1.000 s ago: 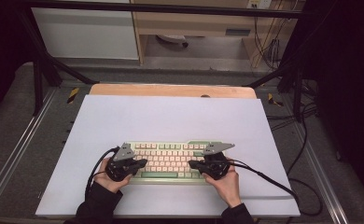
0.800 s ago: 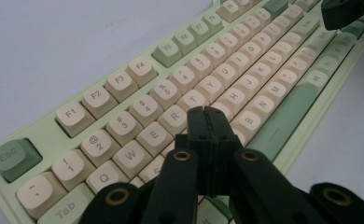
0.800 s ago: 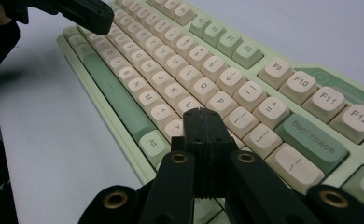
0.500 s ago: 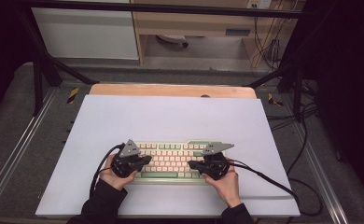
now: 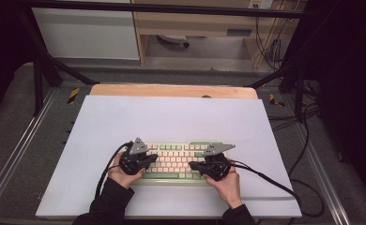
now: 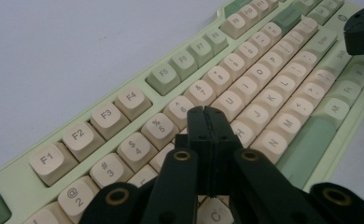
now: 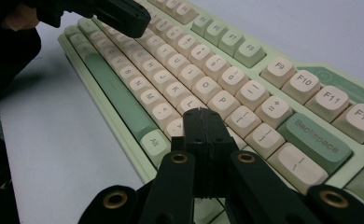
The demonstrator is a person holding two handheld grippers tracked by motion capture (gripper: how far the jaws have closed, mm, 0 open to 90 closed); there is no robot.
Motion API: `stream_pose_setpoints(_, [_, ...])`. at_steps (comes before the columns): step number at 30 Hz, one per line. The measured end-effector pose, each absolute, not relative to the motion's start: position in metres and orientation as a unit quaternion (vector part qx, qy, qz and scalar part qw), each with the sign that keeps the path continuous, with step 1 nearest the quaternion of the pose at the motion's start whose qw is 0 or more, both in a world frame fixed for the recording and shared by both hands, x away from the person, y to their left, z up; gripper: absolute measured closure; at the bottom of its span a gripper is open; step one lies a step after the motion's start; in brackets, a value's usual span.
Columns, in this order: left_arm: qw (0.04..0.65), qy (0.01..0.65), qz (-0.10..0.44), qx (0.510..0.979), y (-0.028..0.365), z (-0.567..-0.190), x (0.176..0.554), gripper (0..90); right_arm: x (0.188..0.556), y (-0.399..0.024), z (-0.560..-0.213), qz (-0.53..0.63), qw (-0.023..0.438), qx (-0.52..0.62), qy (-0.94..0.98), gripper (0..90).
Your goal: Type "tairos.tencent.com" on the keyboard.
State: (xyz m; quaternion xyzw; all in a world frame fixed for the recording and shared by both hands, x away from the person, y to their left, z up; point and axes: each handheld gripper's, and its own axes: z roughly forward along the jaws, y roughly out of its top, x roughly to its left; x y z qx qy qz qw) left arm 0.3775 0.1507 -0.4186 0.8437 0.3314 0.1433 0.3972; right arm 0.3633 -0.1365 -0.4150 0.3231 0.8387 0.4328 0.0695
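- One keyboard (image 5: 176, 161), pale green with cream keys, lies on the white sheet (image 5: 171, 117) that covers the tabletop (image 5: 171, 90), near the person's edge.
- There are two hand-held grippers, one in each hand, and both are over the keyboard.
- The left hand-held gripper (image 6: 207, 112) has its jaws closed together with nothing between them; its tip is above the letter keys, just beside the "6" key (image 6: 182, 108).
- The right hand-held gripper (image 7: 202, 114) is also closed and holds nothing; its tip is above the keys near "L" (image 7: 192, 103) and "P" (image 7: 222, 100), with the green Backspace key (image 7: 318, 137) to its side.
- In the right gripper view, the other gripper stands over the far end of the keyboard and hides some keys there.
- One black cable trails from each gripper across the sheet, so two cables.
- Behind the tabletop stand a wooden cabinet (image 5: 195, 23) and a white panel (image 5: 85, 33); loose wires hang at the right.
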Motion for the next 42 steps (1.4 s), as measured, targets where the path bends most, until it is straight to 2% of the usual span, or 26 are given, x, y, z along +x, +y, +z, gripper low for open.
stream_pose_setpoints(25, [0.39, 0.332, 0.143, 0.847, 0.146, -0.43, 0.384, 89.7, 0.363, -0.137, -0.415, 0.433, 0.069, 0.322, 0.839, 90.0])
stream_pose_setpoints(42, [0.403, 0.317, 0.146, 0.846, 0.151, -0.418, 0.371, 89.6, 0.362, -0.138, -0.413, 0.435, 0.07, 0.321, 0.839, 90.0])
